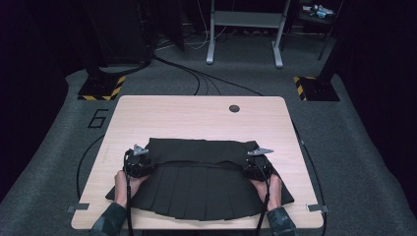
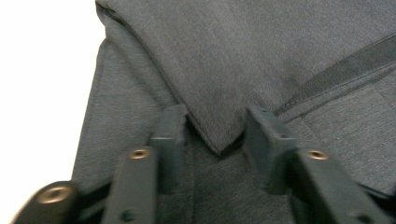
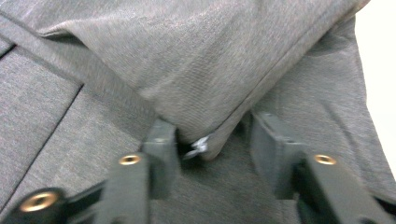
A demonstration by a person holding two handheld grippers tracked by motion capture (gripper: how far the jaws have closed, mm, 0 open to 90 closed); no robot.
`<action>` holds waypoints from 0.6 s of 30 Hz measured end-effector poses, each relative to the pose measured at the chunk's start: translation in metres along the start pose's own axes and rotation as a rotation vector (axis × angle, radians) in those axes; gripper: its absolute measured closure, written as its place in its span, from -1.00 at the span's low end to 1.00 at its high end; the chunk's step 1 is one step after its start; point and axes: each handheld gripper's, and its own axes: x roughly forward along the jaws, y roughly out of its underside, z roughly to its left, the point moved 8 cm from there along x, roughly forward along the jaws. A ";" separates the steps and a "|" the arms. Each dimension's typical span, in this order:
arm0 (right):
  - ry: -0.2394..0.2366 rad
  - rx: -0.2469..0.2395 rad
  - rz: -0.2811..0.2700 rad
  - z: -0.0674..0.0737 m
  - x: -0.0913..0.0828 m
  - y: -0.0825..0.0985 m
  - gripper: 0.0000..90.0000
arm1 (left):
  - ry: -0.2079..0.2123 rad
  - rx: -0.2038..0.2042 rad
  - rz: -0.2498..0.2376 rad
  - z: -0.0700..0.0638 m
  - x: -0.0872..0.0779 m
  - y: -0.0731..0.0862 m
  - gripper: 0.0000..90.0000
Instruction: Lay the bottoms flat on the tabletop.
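My hands come in over the near edge of the counter, one gripper in each. A black pleated skirt lies flat in front of me, hem toward me, with its upper part folded back over itself into a dark band across the middle. My left gripper sits at the left end of that fold and my right gripper at the right end, well apart.

From above both are just dark lumps on dark cloth (the jaws cannot be made out there). The left gripper view shows far more: the corner of the folded layer points down between my two jaws, which stand partly closed, the cloth touching each. The right gripper view shows the other corner the same way, a small white tag poking out by one jaw. Whether the pads truly pinch, I cannot tell.

Beyond the skirt, bare wood runs to a round cable hole.
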 end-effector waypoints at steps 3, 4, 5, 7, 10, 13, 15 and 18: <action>-0.006 0.004 -0.007 -0.002 -0.002 -0.001 0.45 | 0.000 0.011 0.001 0.001 -0.001 0.001 0.68; -0.010 0.002 -0.006 -0.001 -0.002 -0.001 0.47 | -0.001 0.016 0.001 0.001 -0.001 0.001 0.73; -0.007 -0.003 -0.006 -0.001 -0.003 -0.002 0.48 | -0.007 0.020 0.000 0.001 -0.002 0.001 0.76; -0.005 -0.004 -0.015 -0.001 -0.006 -0.003 0.51 | -0.007 0.026 -0.009 0.001 -0.003 0.001 0.83; -0.010 -0.005 -0.038 -0.001 -0.011 -0.006 0.53 | -0.008 0.036 -0.021 0.001 -0.005 -0.001 0.91; -0.011 -0.014 -0.044 -0.001 -0.015 -0.009 0.55 | -0.008 0.044 -0.022 0.000 -0.007 -0.001 0.91; -0.012 -0.014 -0.047 0.000 -0.017 -0.011 0.56 | -0.013 0.050 -0.032 0.000 -0.008 -0.002 0.91; -0.016 -0.012 -0.056 -0.001 -0.019 -0.013 0.56 | -0.012 0.047 -0.044 0.000 -0.010 -0.004 0.92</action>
